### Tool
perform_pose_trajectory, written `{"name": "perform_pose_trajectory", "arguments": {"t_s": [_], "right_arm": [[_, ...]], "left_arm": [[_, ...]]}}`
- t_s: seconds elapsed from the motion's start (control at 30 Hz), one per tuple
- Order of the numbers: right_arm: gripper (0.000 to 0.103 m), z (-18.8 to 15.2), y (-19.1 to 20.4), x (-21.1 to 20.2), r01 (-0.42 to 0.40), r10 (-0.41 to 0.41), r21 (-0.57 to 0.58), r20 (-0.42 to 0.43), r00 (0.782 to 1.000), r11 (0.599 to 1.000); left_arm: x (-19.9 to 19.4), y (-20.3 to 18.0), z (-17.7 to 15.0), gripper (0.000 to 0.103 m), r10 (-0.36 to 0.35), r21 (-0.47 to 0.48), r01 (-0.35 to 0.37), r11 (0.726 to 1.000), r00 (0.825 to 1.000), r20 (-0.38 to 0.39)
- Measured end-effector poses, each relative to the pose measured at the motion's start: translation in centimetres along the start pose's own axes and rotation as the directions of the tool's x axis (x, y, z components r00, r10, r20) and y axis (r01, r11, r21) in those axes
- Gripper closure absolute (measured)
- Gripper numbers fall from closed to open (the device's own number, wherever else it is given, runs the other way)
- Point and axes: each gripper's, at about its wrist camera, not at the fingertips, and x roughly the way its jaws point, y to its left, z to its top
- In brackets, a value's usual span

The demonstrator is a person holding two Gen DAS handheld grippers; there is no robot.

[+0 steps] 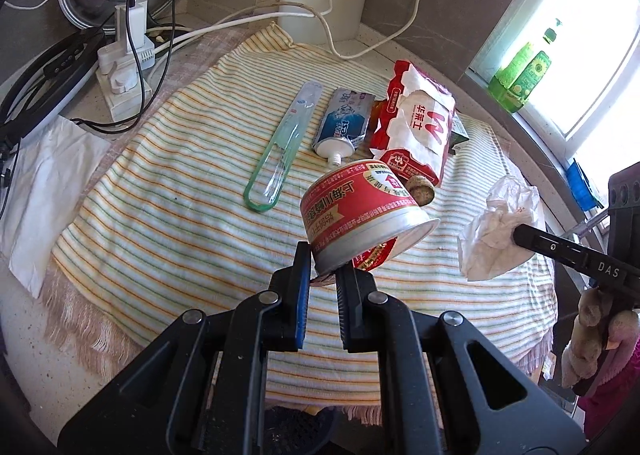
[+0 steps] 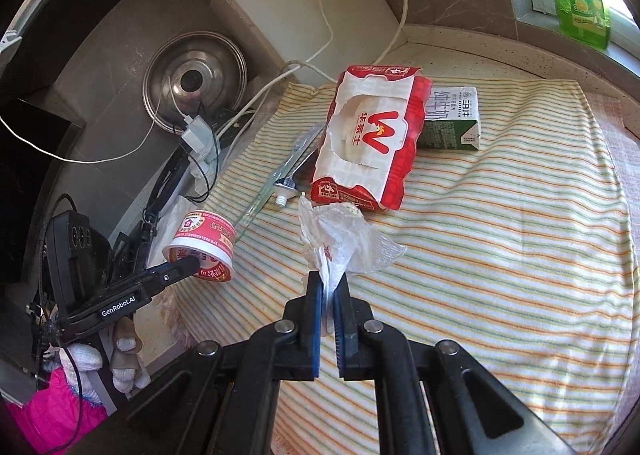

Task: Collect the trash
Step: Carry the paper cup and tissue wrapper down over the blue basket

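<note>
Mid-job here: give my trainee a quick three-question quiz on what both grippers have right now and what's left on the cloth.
1. True or false: the left gripper grips the red cup by its rim.
2. What does the right gripper pinch? A) crumpled tissue B) toothpaste tube C) milk carton
3. Which red-and-white item still lies on the striped cloth?

Key: 1 true; 2 A; 3 the wipes pack.

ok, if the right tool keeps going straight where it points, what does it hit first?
Likely the red and white wet-wipes pack, straight past the crumpled tissue the right tool grips. Depth is unclear; it might meet the striped towel first.
</note>
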Motion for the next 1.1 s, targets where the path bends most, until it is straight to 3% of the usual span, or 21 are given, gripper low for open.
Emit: {"name": "perform_pose_trajectory", "arguments": {"t_s": [0.67,1.1], "right_arm": [[0.1,-7.9,7.2,-3.5,-0.014,0.014,0.012,0.026,1.0,1.0],[0.1,-13.4,11.1,-2.1,-0.023,0.023,0.01,-0.035,0.999,1.0]], "left_arm": [[-5.8,2.7,-6.5,0.093,-0.035,0.065,0.037,0.997,0.999,-0.024],[-6.2,5.5,-12.0,0.093,-0.044,0.031,0.047,0.998,0.994,-0.102]]}}
